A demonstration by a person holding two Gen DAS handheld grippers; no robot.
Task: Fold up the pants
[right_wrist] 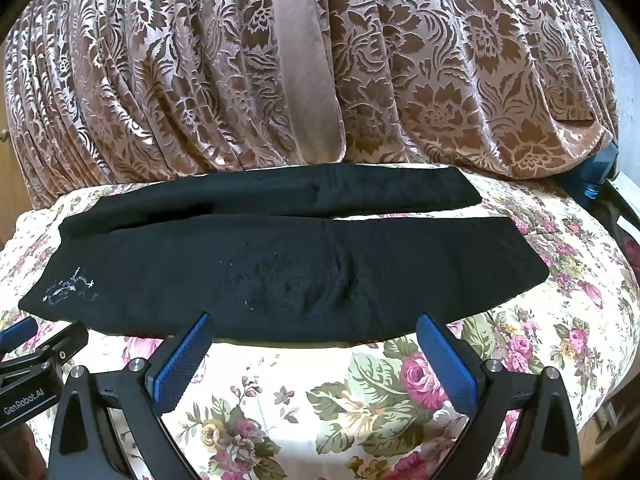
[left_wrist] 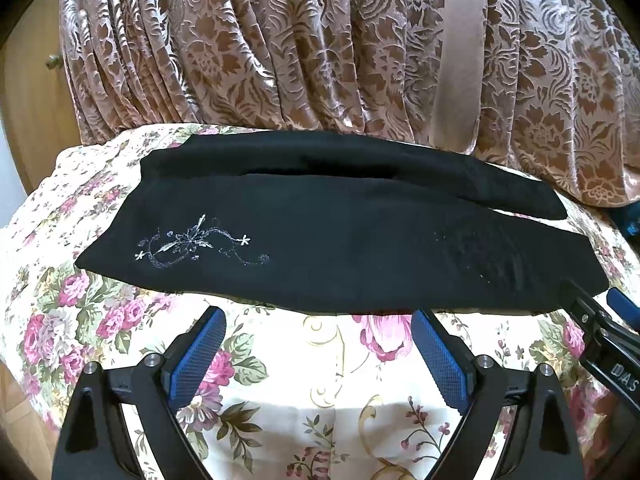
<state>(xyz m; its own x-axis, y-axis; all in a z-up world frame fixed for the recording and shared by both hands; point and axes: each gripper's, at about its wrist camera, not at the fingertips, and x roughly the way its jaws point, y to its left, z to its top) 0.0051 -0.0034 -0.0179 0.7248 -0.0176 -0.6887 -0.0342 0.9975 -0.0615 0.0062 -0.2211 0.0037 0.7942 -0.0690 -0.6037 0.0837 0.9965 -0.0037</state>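
Note:
Black pants (left_wrist: 320, 240) (right_wrist: 288, 272) lie flat across the flowered cloth, both legs stretched sideways, one behind the other. A pale stitched flower motif (left_wrist: 196, 244) (right_wrist: 70, 288) marks the near leg at the left end. My left gripper (left_wrist: 318, 314) stands open just short of the near edge of the pants, nothing between its blue pads. My right gripper (right_wrist: 314, 320) is open too, its fingertips at the same near edge, further right along the leg. Each gripper shows at the side of the other's view.
A floral cloth (left_wrist: 340, 392) (right_wrist: 360, 400) covers the surface and drops off at left and right. A brown patterned curtain (left_wrist: 280, 40) (right_wrist: 440, 60) hangs close behind the pants. A wooden cabinet with a knob (left_wrist: 52, 62) is at far left, a dark blue object (right_wrist: 596, 176) at far right.

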